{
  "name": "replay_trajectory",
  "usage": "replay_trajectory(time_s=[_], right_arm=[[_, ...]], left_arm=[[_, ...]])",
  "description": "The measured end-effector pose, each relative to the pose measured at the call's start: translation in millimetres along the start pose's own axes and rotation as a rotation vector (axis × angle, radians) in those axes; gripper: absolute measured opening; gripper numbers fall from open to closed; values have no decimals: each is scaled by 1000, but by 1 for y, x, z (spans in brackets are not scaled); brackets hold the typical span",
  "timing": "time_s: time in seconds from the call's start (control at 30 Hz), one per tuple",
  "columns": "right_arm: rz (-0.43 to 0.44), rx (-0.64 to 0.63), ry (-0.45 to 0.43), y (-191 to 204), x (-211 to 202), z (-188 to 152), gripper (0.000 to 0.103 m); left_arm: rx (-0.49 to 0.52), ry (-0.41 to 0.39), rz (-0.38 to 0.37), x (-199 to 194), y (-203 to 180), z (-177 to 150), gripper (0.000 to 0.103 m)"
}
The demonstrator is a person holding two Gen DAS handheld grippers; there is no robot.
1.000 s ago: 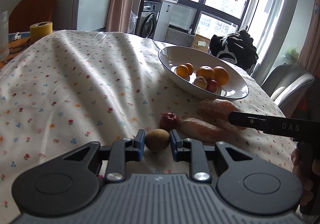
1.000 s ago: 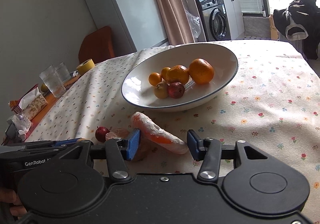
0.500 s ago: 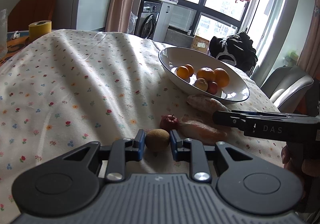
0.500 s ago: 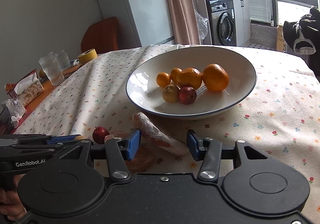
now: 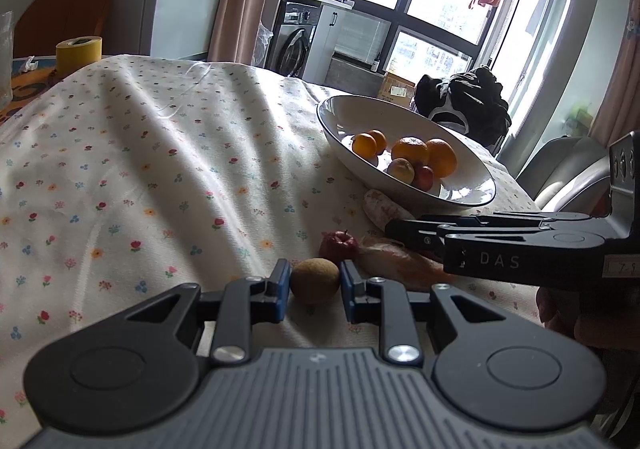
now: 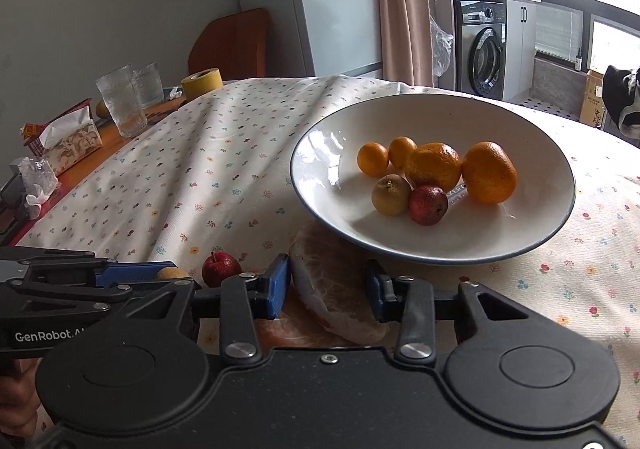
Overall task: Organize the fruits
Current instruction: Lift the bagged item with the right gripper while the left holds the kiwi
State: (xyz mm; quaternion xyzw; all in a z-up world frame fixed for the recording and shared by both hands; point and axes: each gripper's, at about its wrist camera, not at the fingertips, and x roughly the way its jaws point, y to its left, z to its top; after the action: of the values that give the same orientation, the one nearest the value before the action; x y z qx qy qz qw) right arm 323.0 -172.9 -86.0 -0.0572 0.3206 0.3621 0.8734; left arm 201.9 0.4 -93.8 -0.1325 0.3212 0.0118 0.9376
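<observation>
A brown kiwi [image 5: 315, 281] sits between the blue pads of my left gripper [image 5: 313, 283], which is shut on it just above the flowered cloth. A small red apple [image 5: 338, 243] lies just beyond it. My right gripper [image 6: 328, 285] is open and straddles a plastic-wrapped fruit wedge [image 6: 332, 281] lying against the bowl's base. A second wrapped wedge [image 6: 288, 329] lies under it. The white blue-rimmed bowl [image 6: 440, 121] holds several oranges [image 6: 488, 173], a yellowish fruit [image 6: 390, 195] and a red one [image 6: 427, 205]. In the right wrist view the small red apple [image 6: 221, 269] lies beside the left gripper's fingers.
At the table's far left stand a yellow tape roll [image 6: 201, 82], two glasses [image 6: 120, 101] and a tissue box [image 6: 68, 137]. A grey chair [image 5: 568, 169] and a black garment [image 5: 464, 105] are beyond the bowl. The cloth is wrinkled left of the bowl.
My right gripper has moved in low over the wrapped wedge toward the bowl, and its jaws have narrowed slightly. The left gripper keeps the kiwi and has barely shifted.
</observation>
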Motion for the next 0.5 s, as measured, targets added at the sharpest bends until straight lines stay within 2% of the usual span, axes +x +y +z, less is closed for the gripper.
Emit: replay_trajectory(time_s=[0.37, 0.5], right_arm=[[80, 159, 18, -22, -26, -12, 37], [89, 175, 16, -23, -38, -22, 37]], left_arm=[[7, -2, -11, -1, -4, 0, 25], [12, 0, -20, -2, -8, -2, 25]])
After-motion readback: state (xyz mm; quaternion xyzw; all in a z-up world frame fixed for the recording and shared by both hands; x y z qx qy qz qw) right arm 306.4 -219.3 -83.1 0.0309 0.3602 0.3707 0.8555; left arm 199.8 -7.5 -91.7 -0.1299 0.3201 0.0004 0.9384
